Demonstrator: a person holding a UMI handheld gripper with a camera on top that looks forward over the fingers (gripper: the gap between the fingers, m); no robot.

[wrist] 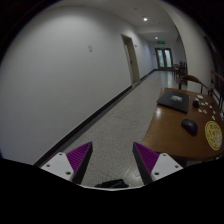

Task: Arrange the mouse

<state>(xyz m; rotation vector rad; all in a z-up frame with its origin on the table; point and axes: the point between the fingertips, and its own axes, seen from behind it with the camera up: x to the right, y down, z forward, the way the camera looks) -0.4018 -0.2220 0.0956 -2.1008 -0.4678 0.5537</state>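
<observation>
A dark mouse lies on a brown wooden table, beyond my fingers and off to the right. My gripper hangs over the speckled floor beside the table, well short of the mouse. Its two fingers with purple pads stand wide apart with nothing between them.
On the table beyond the mouse lies a dark flat pad or laptop, and a round yellow patterned disc sits at its near right. Chairs stand further along. A long corridor with a white wall and doors runs ahead.
</observation>
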